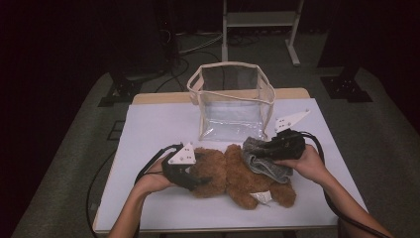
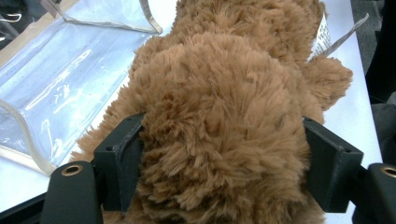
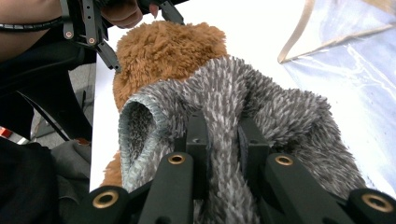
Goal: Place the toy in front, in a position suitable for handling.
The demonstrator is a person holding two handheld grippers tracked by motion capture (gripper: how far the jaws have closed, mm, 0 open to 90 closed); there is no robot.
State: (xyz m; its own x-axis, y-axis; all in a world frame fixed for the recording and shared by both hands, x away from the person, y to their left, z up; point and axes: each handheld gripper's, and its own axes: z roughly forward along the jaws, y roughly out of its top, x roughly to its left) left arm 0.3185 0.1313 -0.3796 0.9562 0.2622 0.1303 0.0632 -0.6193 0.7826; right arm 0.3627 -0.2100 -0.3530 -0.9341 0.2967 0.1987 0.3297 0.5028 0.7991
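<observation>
A brown plush teddy bear (image 1: 237, 176) lies on its side across the white table cover (image 1: 158, 129). My left gripper (image 1: 195, 176) is shut on the bear's head; in the left gripper view both pads (image 2: 122, 158) press into the fur of the bear (image 2: 224, 102). My right gripper (image 1: 265, 151) is shut on a grey fuzzy knit garment (image 1: 262, 163) that is draped over the bear's body. In the right gripper view the jaws pinch a fold of the garment (image 3: 280, 107), with the bear (image 3: 159, 51) behind it.
A clear plastic bag with beige trim (image 1: 233, 99) stands open just behind the bear; it also appears as the bag (image 2: 56, 84) and the bag (image 3: 345, 56). A white label (image 1: 261, 197) sticks out near the bear's foot. Dark floor and stands surround the table.
</observation>
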